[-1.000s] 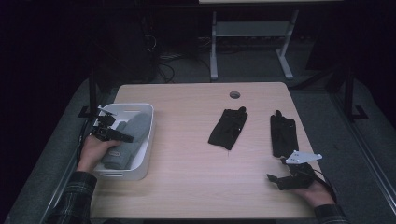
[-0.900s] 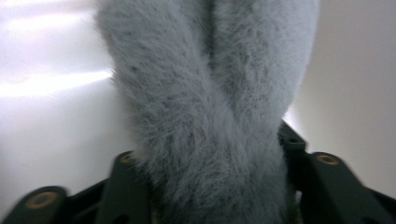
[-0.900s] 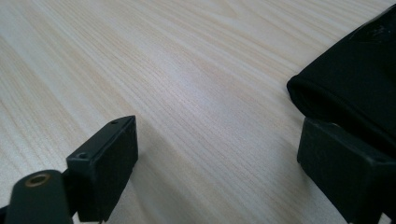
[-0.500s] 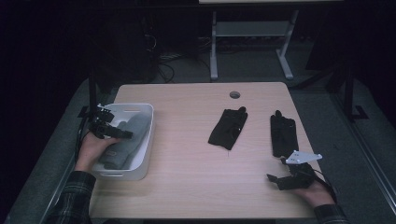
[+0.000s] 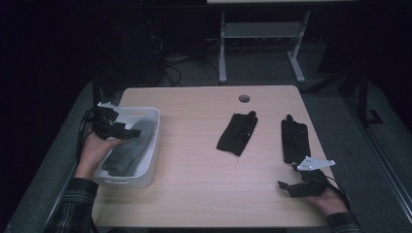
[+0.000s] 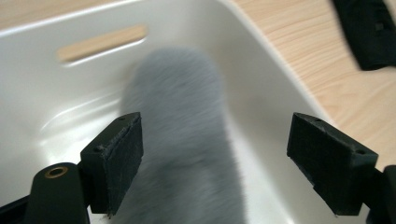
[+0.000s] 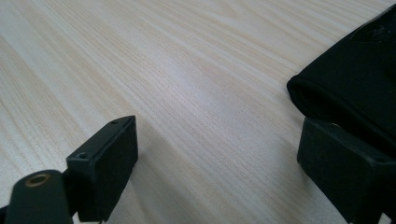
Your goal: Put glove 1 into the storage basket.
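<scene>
Grey glove [image 6: 182,140] sits loose in the white bin [image 5: 145,177] at the table's left. Left gripper [image 5: 127,131] hovers over it, its jaws just spread wide, nothing pinched. Right gripper [image 5: 286,187] rests open by a black glove [image 5: 295,141].

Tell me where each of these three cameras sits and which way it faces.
High view: above the person's side, looking forward and down on the table; both forearms enter from below, left hand-held gripper, right hand-held gripper.
Left gripper view: rides the left hand-held gripper, open jaws over a grey fuzzy cloth in the white bin.
Right gripper view: rides the right hand-held gripper, open, low over the table beside a black glove.
Shared: high and left gripper views both show the bin.
</scene>
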`<state>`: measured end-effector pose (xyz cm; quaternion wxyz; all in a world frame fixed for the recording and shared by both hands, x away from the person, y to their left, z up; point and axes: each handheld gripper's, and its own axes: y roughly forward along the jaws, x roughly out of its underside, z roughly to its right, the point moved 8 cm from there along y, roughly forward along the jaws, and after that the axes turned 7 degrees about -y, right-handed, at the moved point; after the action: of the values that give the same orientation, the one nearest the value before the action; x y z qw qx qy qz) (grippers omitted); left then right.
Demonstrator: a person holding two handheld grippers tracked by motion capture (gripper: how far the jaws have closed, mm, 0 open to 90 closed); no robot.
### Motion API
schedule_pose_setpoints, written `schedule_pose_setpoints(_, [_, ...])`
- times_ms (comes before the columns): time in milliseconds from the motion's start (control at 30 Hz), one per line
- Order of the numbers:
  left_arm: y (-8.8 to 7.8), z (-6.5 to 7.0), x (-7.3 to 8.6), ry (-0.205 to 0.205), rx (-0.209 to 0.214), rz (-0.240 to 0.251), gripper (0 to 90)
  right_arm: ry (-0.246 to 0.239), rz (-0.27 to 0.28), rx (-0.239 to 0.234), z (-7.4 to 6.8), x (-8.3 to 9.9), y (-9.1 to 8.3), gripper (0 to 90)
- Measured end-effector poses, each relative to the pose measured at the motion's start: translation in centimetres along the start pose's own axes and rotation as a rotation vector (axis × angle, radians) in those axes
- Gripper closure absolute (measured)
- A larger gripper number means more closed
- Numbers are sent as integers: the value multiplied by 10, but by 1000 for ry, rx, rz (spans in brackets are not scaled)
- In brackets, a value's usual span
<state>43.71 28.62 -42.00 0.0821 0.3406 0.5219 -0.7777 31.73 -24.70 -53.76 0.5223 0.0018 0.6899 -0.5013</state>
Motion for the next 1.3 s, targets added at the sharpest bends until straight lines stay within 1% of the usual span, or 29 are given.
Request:
schedule_pose_setpoints(133, [0, 21, -4, 43, 26, 13, 177, 0, 0, 0, 0, 0, 0, 122])
schedule_pose_setpoints(233, [2, 41, -6, 73, 54, 27, 177, 0, 0, 0, 0, 0, 0, 122])
schedule_pose_setpoints(367, [8, 64, -7, 112, 92, 28, 177, 0, 0, 0, 0, 0, 0, 122])
schedule_pose_setpoints(400, [10, 69, -7, 115, 98, 28, 177, 0, -1, 0, 0, 0, 0, 117])
schedule_pose_setpoints(433, [12, 76, -7, 122, 109, 28, 177, -2, -2, -1, 0, 0, 0, 107])
schedule_pose_setpoints(533, [18, 94, -7, 152, 130, 26, 177, -4, -5, -2, 0, 0, 0, 103])
schedule_pose_setpoints(667, [25, 120, -5, 190, 167, 30, 177, -4, -5, -2, 0, 0, 0, 103])
schedule_pose_setpoints(733, [30, 133, -3, 211, 185, 26, 177, -3, -4, -2, 0, 0, 0, 103])
schedule_pose_setpoints(767, [32, 139, -2, 228, 191, 18, 177, -4, -5, -2, 0, 0, 0, 103])
schedule_pose_setpoints(900, [42, 163, 4, 262, 220, 10, 177, -4, -4, -2, 0, 0, 0, 103])
schedule_pose_setpoints(1000, [48, 175, 9, 292, 230, 4, 178, -4, -4, -2, 0, 0, 0, 103])
schedule_pose_setpoints(1033, [51, 179, 11, 291, 236, 5, 178, -4, -4, -2, 0, 0, 0, 103])
schedule_pose_setpoints(1067, [53, 182, 14, 301, 240, 2, 178, -5, -4, -2, 0, 0, 0, 103])
schedule_pose_setpoints(1100, [57, 186, 17, 299, 241, 3, 178, -4, -5, -2, 0, 0, 0, 103])
schedule_pose_setpoints(1133, [59, 187, 19, 314, 243, -4, 177, -4, -4, -2, 0, 0, 0, 103])
schedule_pose_setpoints(1167, [63, 191, 23, 324, 256, -4, 175, -3, -4, -3, 0, 0, 0, 103])
schedule_pose_setpoints(1200, [66, 193, 27, 327, 259, -5, 170, -3, -4, -2, 0, 0, 0, 103])
schedule_pose_setpoints(1233, [69, 194, 30, 339, 262, -6, 166, -2, -5, -3, 0, 0, 0, 103])
schedule_pose_setpoints(1267, [73, 196, 34, 339, 266, -3, 159, -3, -4, -2, 0, 0, 0, 104])
schedule_pose_setpoints(1300, [76, 196, 38, 342, 265, -13, 158, -3, -5, -2, 0, 0, 0, 104])
